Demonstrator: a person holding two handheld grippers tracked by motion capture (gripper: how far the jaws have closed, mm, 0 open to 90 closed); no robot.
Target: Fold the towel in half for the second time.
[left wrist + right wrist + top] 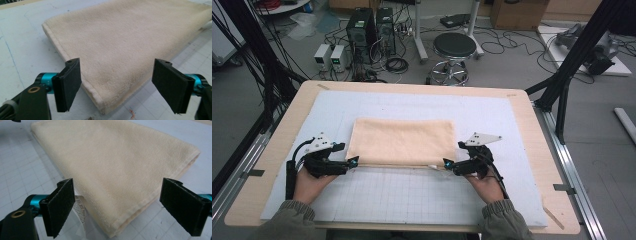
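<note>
Towel (402, 141), cream-coloured and folded to a flat rectangle, lies at the centre of the white gridded mat (412, 200) in the high view, long edges running 9 to 3 o'clock. The mat rests on the wooden table (532, 130). Both forearms enter from 6 o'clock in olive sleeves (294, 220). The left hand (309, 182) grasps the left gripper (353, 161) from below and behind, tool angled toward 2 o'clock, tip at the towel's near left corner. The right hand (487, 185) mirrors it, holding the right gripper (446, 163) toward 10 o'clock at the near right corner. A grey three-cornered plate (482, 138) sits on top of that tool.

Left gripper view: the left gripper (120, 86) stands with jaws wide apart, black pads (71, 83) at 8 and 4 o'clock. The towel's (125, 45) hemmed corner lies on the mat (22, 45) between them, reaching down toward 6 o'clock. Neither pad presses on the cloth.

Right gripper view: the right gripper (120, 206) is likewise spread wide, its pads (61, 206) clear of the fabric. The towel's (112, 162) folded corner points to 6 o'clock between the jaws. A white care label (80, 211) with printed text protrudes from under the cloth just beside the pad at 8 o'clock.
</note>
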